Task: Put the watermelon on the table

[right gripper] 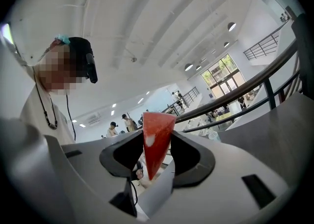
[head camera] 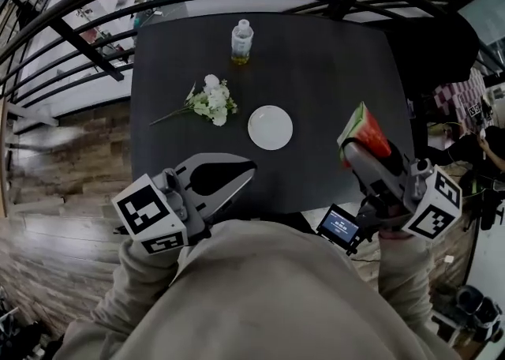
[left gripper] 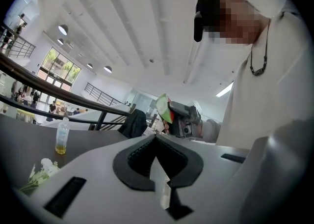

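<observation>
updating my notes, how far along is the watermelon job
Done: the watermelon slice is picked up, clamped in the right gripper. In hand: it is held near the right edge of the table, not yet set down. Left: lower it onto the table and release. The left gripper is shut and empty.

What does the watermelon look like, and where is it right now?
The watermelon is a wedge-shaped slice with red flesh and a green rind with a pale band along its wide end. It looks smooth, and I cannot tell if it is real or a toy. The right gripper is shut on it, with one pad on each flat side, the pointed end inward and the rind outward. It is held in the air by the right edge of the dark table, not yet set down. Nothing else touches it.
</observation>
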`<state>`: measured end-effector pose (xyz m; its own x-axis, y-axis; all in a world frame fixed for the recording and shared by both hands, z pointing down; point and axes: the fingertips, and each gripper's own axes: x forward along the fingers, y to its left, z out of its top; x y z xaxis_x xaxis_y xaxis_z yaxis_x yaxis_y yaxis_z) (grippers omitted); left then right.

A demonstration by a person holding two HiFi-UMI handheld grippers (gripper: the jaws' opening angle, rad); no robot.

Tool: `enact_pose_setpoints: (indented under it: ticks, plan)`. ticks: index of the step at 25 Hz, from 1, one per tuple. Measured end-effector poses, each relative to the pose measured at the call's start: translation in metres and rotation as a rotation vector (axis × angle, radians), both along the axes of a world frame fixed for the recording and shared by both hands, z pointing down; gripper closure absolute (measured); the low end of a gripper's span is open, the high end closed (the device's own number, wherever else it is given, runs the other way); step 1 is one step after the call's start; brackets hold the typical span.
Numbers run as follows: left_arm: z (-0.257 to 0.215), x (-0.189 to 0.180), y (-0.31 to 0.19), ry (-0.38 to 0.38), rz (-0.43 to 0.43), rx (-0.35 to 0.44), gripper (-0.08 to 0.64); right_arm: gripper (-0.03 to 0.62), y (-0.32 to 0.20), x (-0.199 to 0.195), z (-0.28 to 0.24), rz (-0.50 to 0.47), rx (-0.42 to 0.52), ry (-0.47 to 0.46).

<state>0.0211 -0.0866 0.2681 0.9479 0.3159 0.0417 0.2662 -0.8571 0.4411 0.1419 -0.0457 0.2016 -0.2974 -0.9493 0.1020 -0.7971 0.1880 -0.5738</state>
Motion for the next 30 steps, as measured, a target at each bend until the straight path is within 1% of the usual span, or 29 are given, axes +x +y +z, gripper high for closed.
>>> enact_pose_setpoints:
  ticks: [3,8,15,19,30]
  plan:
    - [0.0,-0.006,-0.013,0.01,-0.041,0.006,0.557,0.405,-0.014,-0.005,0.001,-0.021,0.007,0.004]
    - [-0.011,-0.009,-0.014,0.022,-0.109,0.005,0.557,0.405,-0.02,-0.007,-0.001,-0.073,0.026,0.004]
    - [-0.023,-0.003,-0.018,0.039,-0.169,0.014,0.557,0.405,-0.033,-0.001,-0.015,-0.132,0.057,0.028]
    - [-0.025,0.002,-0.019,0.046,-0.185,0.009,0.557,0.405,-0.036,0.003,-0.012,-0.138,0.051,0.033]
    - [-0.022,0.002,-0.016,0.034,-0.204,0.002,0.557,0.405,-0.044,0.005,-0.001,-0.159,0.026,0.028]
